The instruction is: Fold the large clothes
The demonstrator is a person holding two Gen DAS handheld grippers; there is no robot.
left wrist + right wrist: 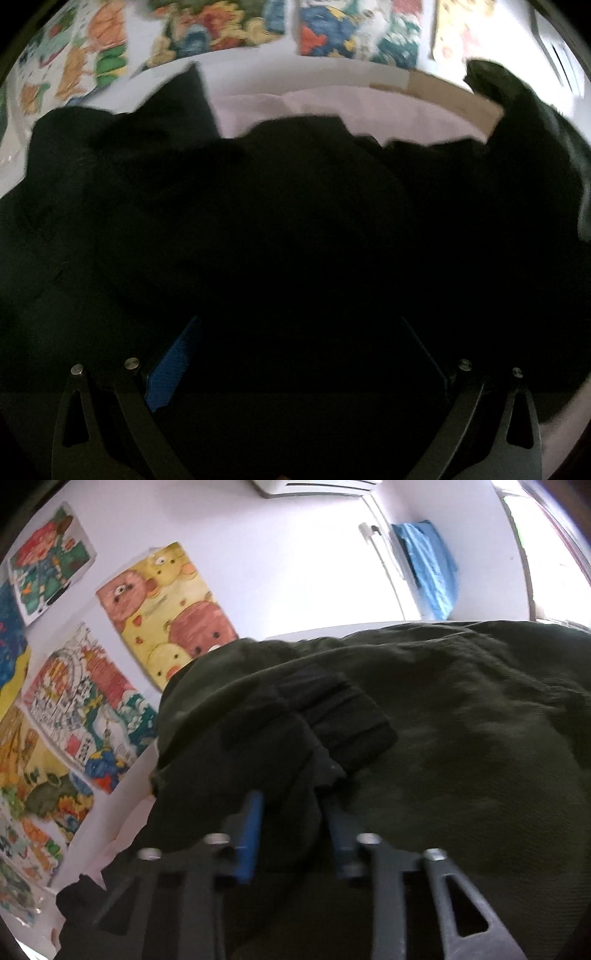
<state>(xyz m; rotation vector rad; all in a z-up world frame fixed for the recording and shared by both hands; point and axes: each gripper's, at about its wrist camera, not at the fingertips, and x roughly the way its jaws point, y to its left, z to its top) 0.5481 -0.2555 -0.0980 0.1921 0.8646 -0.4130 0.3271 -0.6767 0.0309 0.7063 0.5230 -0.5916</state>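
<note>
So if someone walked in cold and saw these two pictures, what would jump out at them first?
A big dark green garment fills most of both views, with the right gripper closed on a fold beside its ribbed cuff. Behind it, bright children's drawings cover the white wall, and the left gripper gapes open over the cloth.

Dark garment hides the left gripper's fingertips.

A pale pink bed sheet carries the dark green garment (bunched, spread wide).
</note>
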